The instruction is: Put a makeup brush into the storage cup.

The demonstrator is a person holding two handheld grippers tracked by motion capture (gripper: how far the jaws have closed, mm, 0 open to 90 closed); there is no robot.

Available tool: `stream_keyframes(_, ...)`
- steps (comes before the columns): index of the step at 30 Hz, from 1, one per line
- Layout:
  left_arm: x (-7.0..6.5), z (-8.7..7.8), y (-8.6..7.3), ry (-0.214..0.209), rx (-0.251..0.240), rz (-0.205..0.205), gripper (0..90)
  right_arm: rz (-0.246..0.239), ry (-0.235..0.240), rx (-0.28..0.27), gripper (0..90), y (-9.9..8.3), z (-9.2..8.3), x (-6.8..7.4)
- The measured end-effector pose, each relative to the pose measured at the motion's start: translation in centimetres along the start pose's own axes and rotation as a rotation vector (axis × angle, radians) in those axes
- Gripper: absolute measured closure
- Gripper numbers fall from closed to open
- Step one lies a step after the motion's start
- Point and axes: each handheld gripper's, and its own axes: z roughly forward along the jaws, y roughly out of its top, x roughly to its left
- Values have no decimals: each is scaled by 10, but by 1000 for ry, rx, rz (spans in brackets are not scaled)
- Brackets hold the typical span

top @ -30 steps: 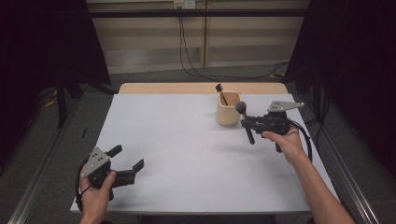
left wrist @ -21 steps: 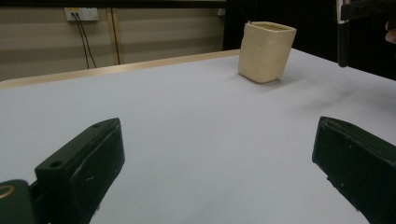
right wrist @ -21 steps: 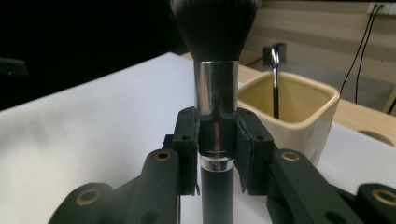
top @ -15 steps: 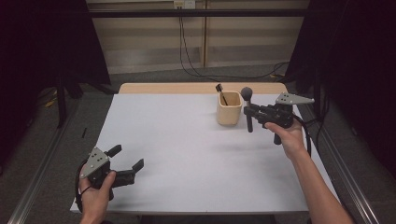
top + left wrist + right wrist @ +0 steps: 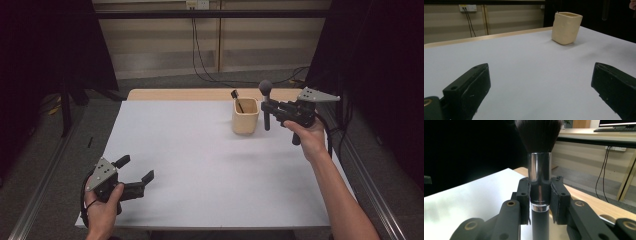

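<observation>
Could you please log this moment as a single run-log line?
right tongs: shut on brush, upright | left tongs: open | holder: beside brush

The right gripper [image 5: 268, 108] now sits higher and farther back than 1 second ago, just right of the beige cup [image 5: 245, 116]. The makeup brush [image 5: 265, 102] in its jaws, earlier tilted with its handle slanting toward the person, now stands upright, bristle head above the cup's rim.
</observation>
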Motion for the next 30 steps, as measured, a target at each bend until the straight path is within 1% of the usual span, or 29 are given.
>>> stream_keyframes(5,0,0,0,0,-1,-1,24,-12,-2,-6,725,10,5,-1)
stream_keyframes(11,0,-1,0,-3,-3,2,24,-18,-21,-15,725,19,14,-4)
stream_keyframes(15,0,-1,0,-4,-2,5,24,-20,-37,-21,725,22,20,-6)
stream_keyframes(19,0,0,0,-4,-1,5,24,-15,-68,-18,725,26,25,-10)
stream_keyframes(25,0,0,0,-7,-3,2,24,-13,-90,-14,725,30,35,-16)
stream_keyframes(30,0,0,0,-6,-3,3,24,-12,-104,-14,725,27,46,-18)
